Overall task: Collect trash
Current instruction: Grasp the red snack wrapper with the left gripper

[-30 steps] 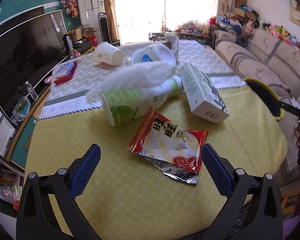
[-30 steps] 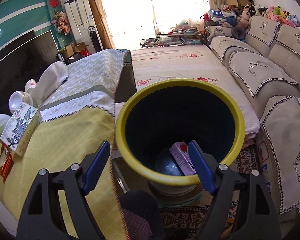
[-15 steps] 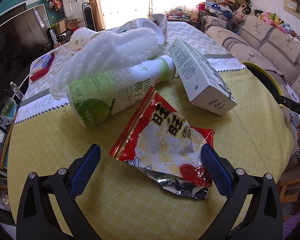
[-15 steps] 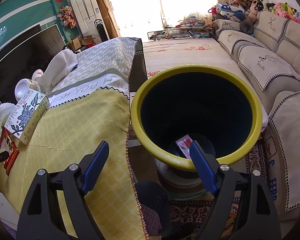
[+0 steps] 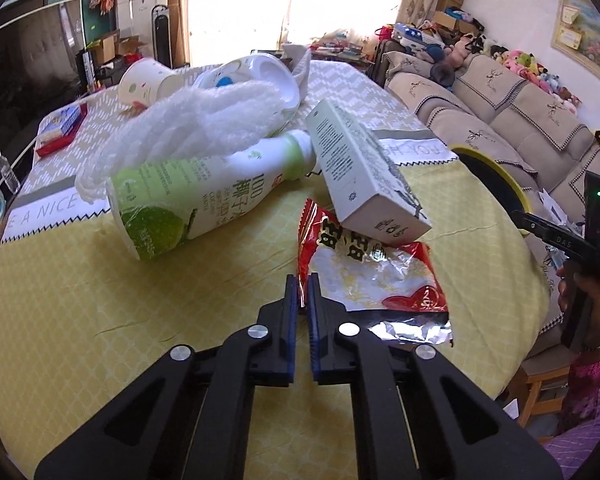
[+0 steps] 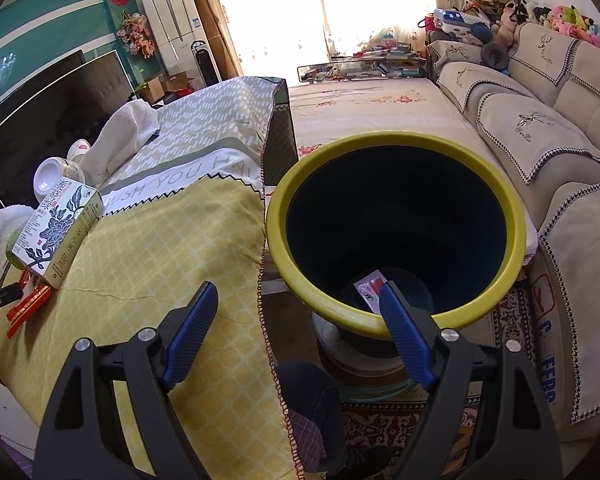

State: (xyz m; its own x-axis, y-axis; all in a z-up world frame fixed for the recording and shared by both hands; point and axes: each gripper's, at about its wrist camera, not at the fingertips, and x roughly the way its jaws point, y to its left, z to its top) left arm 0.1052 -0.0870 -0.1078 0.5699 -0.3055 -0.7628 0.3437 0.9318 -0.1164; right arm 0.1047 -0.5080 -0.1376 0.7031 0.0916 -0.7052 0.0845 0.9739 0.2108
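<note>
Crinkled red-and-silver foil snack wrapper on yellow tablecloth, edge pinched by clenched left gripper. Right gripper spread wide, empty, beside yellow-rimmed dark bin.

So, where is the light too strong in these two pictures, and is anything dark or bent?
Left wrist view: the window is blown out white and the foil of the snack wrapper glints. Right wrist view: the window is also overexposed, the inside of the yellow-rimmed bin is almost black, and the fisheye bends the edges.
</note>
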